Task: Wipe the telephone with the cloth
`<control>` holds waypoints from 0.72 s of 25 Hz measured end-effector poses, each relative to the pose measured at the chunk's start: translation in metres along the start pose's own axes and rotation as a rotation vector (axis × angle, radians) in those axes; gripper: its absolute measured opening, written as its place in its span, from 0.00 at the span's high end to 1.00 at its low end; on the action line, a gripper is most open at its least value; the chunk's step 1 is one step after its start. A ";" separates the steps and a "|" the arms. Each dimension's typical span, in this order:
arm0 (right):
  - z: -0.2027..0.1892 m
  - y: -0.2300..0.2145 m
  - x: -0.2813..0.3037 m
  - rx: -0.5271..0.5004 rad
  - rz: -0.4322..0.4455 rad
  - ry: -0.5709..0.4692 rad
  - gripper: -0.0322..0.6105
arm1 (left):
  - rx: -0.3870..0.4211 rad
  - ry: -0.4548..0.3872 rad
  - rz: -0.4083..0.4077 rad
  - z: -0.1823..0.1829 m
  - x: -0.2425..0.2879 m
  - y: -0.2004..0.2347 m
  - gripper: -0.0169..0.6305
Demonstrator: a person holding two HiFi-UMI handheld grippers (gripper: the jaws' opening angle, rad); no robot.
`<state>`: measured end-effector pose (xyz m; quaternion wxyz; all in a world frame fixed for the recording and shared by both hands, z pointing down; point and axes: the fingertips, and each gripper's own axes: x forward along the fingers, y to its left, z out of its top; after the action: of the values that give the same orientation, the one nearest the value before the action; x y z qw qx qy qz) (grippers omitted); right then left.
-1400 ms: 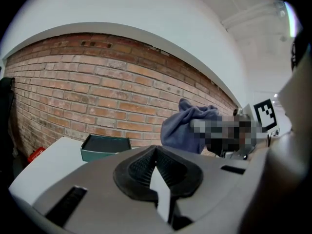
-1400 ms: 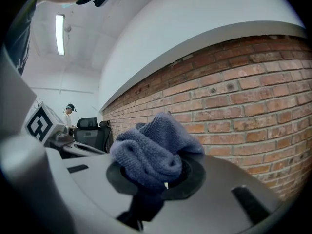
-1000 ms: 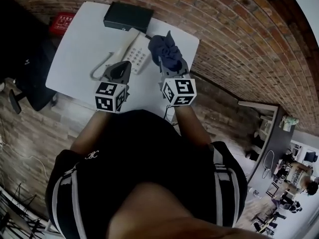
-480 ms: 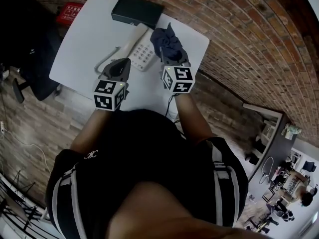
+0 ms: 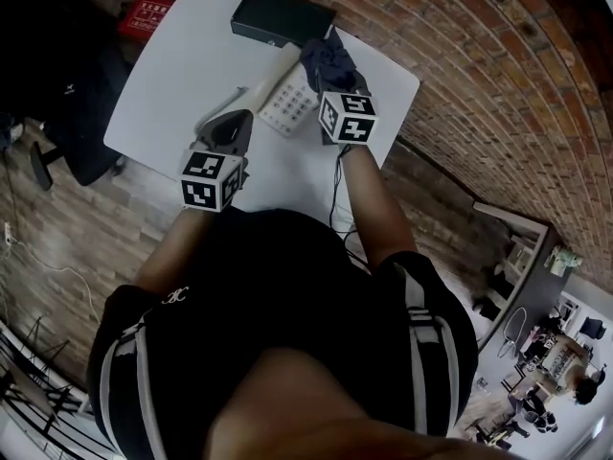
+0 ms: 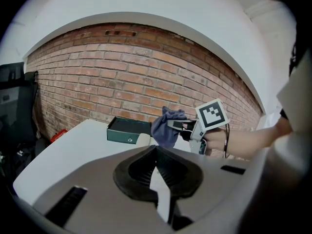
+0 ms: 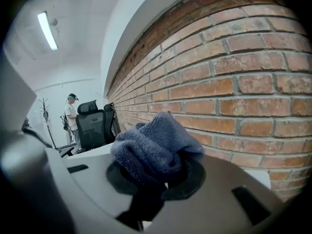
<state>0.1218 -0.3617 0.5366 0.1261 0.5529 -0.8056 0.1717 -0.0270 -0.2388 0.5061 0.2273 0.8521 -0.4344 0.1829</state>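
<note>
Blue cloth sat bunched, clamped in the right claw above the telephone; the left claw was closed, empty, over the bench.

Left tool over the white worktop, facing a brick wall

Its dark-padded jaws meet at their tips with nothing between them. Beyond them, a person's hand holds the right tool, which carries a marker cube and is clamped on a bunched blue cloth. A dark green box lies on the worktop just left of the cloth, close to the wall. A small red item shows past the worktop's left edge.
</note>
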 end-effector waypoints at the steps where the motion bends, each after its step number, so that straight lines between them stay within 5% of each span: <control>1: 0.001 0.000 0.006 -0.008 0.001 0.000 0.86 | 0.000 0.003 0.001 -0.001 0.001 0.003 0.99; 18: -0.038 0.013 0.100 -0.068 0.022 0.153 0.86 | -0.032 0.027 0.034 -0.018 -0.007 0.057 0.99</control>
<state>0.0745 -0.4262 0.6087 0.2041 0.5245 -0.8051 0.1872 -0.0800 -0.2546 0.5305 0.2436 0.8382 -0.4489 0.1911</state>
